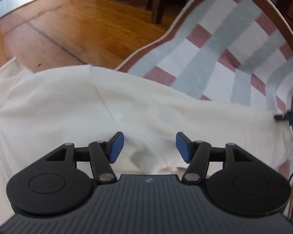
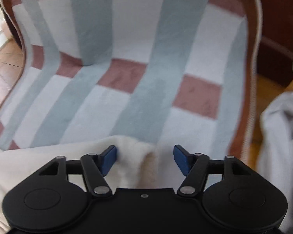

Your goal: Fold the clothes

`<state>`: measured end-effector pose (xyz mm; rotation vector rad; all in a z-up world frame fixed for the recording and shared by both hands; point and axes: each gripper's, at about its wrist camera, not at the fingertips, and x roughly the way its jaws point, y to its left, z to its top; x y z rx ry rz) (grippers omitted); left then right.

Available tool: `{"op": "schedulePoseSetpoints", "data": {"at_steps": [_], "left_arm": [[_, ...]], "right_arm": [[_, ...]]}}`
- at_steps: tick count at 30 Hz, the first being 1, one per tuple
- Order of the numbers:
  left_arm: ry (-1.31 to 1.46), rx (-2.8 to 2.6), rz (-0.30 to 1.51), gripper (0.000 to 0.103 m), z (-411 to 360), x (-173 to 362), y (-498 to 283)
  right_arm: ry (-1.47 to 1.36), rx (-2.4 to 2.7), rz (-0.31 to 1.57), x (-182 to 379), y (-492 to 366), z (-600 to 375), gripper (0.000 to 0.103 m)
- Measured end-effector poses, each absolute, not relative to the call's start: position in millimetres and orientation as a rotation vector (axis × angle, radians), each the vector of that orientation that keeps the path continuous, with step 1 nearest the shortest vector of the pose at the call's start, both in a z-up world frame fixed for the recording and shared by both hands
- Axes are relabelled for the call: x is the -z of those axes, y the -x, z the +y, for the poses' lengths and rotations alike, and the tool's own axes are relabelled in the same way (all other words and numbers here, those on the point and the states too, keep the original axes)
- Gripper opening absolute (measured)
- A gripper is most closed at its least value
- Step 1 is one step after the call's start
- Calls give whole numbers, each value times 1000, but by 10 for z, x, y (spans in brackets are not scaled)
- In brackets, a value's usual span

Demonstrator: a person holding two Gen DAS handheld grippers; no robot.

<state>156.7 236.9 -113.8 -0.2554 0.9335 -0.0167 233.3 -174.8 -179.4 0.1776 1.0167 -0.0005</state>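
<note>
A cream-white garment (image 1: 87, 105) lies spread over a checked blanket (image 1: 214, 58) of grey, white and dusty-red squares. My left gripper (image 1: 150, 148) is open just above the garment's near part, blue pads (image 1: 117, 146) apart, with a fold of cloth between them. My right gripper (image 2: 145, 160) is open over the garment's corner (image 2: 134, 156), which lies between its blue pads (image 2: 108, 160) on the blanket (image 2: 127, 68). The right gripper's tip (image 1: 289, 117) shows at the right edge of the left wrist view.
The blanket has a brown border with white piping (image 2: 252, 58). Wooden floor (image 1: 68, 23) lies beyond it, with dark furniture legs (image 1: 156, 3) at the back. A pile of light grey clothing (image 2: 281, 136) sits to the right of the blanket.
</note>
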Motion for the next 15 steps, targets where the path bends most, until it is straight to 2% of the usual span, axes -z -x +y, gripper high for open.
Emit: {"op": "schedulePoseSetpoints", "data": {"at_steps": [2,4,8,10,13,15], "left_arm": [[249,12,932,59,2390,1171,-1558],[236,4,919,58,2395,1184,-1551],[255,8,894,59,2394,1173,-1557],[248,10,897,59,2354,1229,-1605],[180,-9,953,61,2247,1413,-1711],[154,-17,958,61,2226,1446,-1697]], "right_arm": [[-106,-31,980,1765,-2333,-1601,21],[13,-34,869,1505,-2354,-1446,16],[-13,7,573,782,-2418,-1535,16],[36,62,620,907,-2548,-1483,20],[112,146,690,1095,-2743,-1404,35],[162,201,735,1219,-2874,-1352,35]]}}
